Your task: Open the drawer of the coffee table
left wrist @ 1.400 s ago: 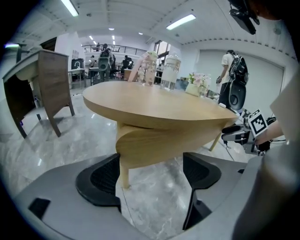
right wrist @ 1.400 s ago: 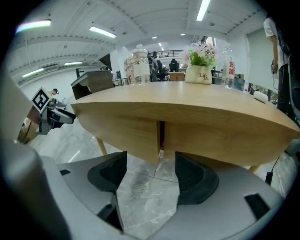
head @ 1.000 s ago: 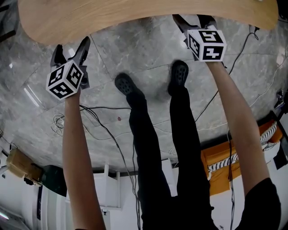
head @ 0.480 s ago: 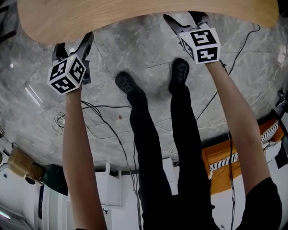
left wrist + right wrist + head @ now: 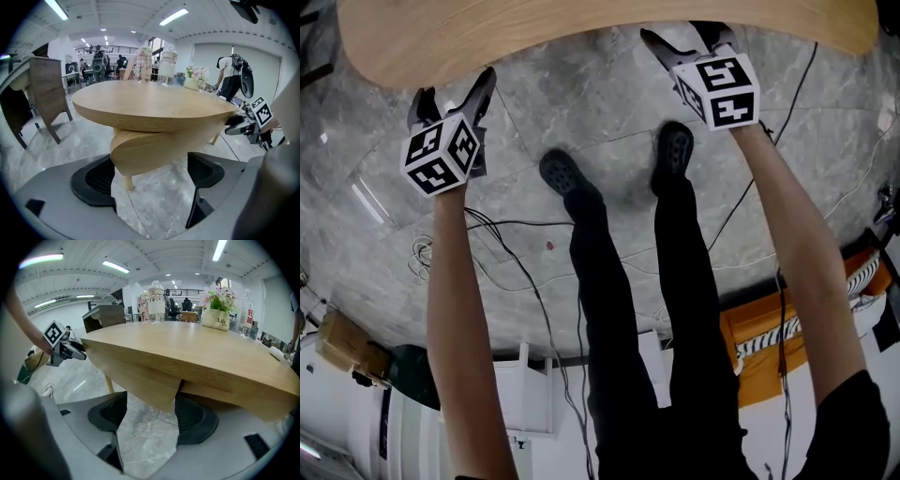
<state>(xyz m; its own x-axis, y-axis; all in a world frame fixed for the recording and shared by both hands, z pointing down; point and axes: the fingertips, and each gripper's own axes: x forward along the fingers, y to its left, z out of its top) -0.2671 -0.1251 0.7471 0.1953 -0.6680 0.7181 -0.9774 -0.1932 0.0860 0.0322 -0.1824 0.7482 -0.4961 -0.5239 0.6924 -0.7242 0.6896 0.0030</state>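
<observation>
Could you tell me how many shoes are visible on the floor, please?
2: the left shoe and the right shoe, side by side on the grey floor near the table edge.

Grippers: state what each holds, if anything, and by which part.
Nothing is held: left gripper and right gripper are open. Lower edge of the coffee table sits between the right jaws, ungripped.

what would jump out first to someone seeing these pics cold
The pale wooden coffee table fills the top of the head view, with the left hand-held gripper and right hand-held gripper both by its near edge, jaws apart. Below them, the person's black-trousered legs stand on a grey marble floor. A white flower pot sits on the tabletop's far side.
</observation>
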